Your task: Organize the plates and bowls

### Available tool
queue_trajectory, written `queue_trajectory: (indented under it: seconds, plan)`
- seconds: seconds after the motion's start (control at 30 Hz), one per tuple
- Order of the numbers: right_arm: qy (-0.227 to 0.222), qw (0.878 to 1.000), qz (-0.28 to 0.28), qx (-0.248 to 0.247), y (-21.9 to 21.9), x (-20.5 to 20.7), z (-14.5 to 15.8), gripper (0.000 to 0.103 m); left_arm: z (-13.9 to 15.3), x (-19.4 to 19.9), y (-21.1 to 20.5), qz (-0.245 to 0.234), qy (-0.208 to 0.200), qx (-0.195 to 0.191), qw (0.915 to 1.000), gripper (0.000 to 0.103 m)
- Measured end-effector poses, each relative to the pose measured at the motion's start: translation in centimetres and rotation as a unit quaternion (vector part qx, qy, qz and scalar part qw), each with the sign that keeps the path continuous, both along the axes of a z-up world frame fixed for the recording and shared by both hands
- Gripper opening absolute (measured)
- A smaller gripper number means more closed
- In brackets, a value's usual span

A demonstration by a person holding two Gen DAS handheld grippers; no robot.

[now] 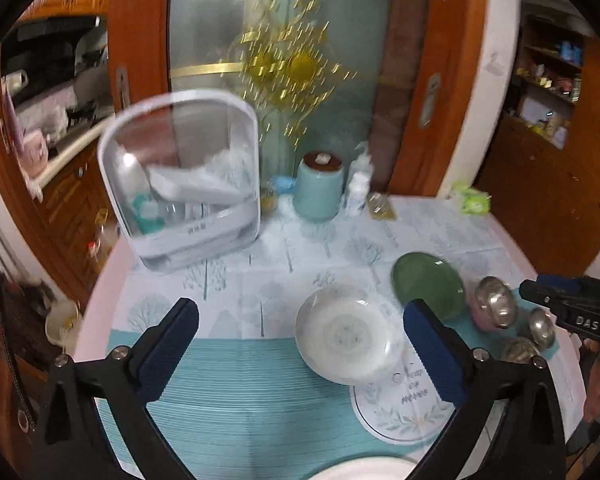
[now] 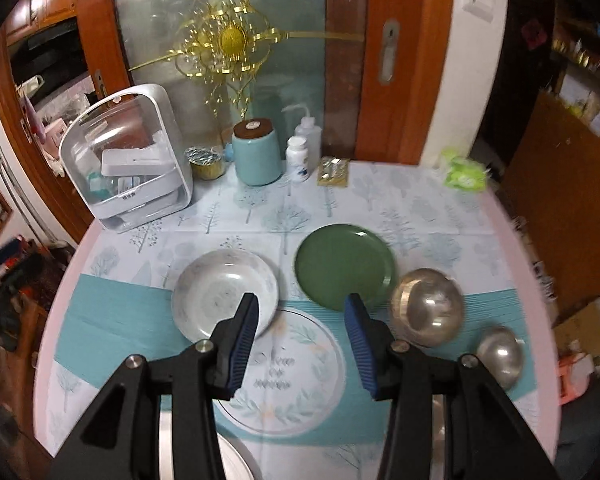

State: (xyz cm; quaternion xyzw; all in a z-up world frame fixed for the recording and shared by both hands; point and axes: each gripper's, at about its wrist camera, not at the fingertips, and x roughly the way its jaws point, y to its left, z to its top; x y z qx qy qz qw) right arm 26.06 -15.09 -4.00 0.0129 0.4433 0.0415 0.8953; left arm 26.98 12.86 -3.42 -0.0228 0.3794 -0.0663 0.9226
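A: What lay between the left gripper [image 1: 300,332] fingers?

B: Its jaws stood wide apart, holding nothing. A white patterned bowl [image 1: 346,334] sat just inside the right-hand finger [image 1: 434,354], on the teal tablecloth [image 1: 240,392].

A: And further right?

B: A green plate [image 1: 428,280] lay behind that finger, with blurred steel bowls [image 1: 496,302] beside it. The other gripper [image 1: 572,306] entered from the right edge; whether its jaws were apart was hidden.

A: The upper half?

B: A clear-fronted white container [image 1: 184,184] at left centre, a pale blue canister [image 1: 320,188] beside it.
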Motion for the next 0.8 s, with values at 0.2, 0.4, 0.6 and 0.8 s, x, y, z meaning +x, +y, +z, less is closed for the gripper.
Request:
queue_trajectory:
  seconds: [0.2, 0.4, 0.6, 0.8]
  plan:
    - [0.061, 0.997, 0.012, 0.048, -0.1, 5.7, -5.8, 0.045, -6.6, 5.9, -1.1, -0.004, 0.071, 0.011, 0.9974, 0.102]
    - [0.127, 0.988, 0.021, 0.084, 0.5, 9.4, -11.8, 0.044, -13.2, 10.3, -2.9, -0.032, 0.159, 0.035, 0.9862, 0.102]
    - [0.179, 0.977, 0.026, 0.114, 1.2, 12.0, -16.1, 0.037, -18.0, 12.7, -3.5, -0.034, 0.214, 0.047, 0.975, 0.097]
    - [0.214, 0.968, 0.029, 0.129, 1.6, 13.2, -19.0, 0.031, -20.5, 13.6, -3.2, -0.032, 0.254, 0.016, 0.9667, 0.087]
